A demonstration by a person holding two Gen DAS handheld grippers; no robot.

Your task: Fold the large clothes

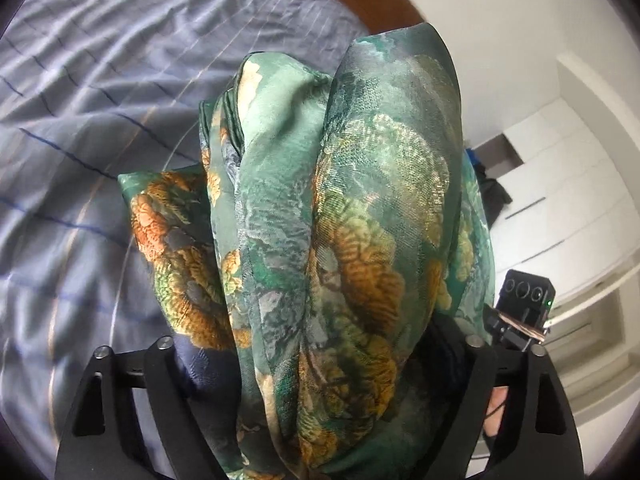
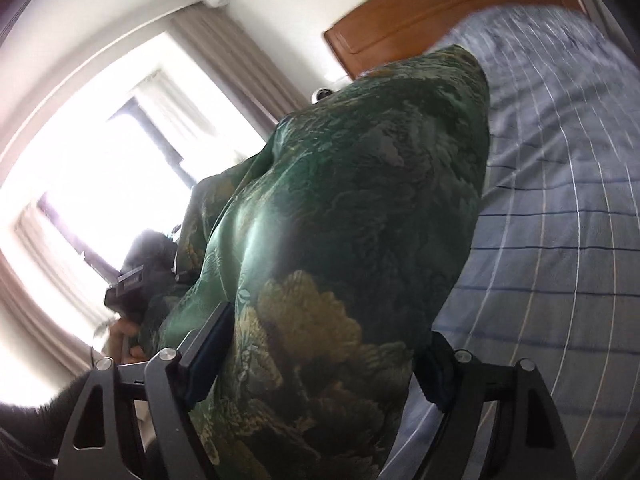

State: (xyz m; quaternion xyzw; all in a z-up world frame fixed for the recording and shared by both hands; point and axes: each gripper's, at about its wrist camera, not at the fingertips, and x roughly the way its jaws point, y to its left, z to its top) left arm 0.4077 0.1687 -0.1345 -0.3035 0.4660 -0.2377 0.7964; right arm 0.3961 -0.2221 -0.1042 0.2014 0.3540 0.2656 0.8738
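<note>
Green floral garment filled both views, bunched between the fingers of each claw. Left claw held a thick gather of it, lifted above the striped bed sheet. Right claw pinched another fold, near the wooden headboard and bright window.

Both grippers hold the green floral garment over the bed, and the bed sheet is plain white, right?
Not quite: the bed sheet is blue-grey with thin stripes, as the left wrist view shows. The left gripper and right gripper do hold the green floral garment over the bed.
</note>
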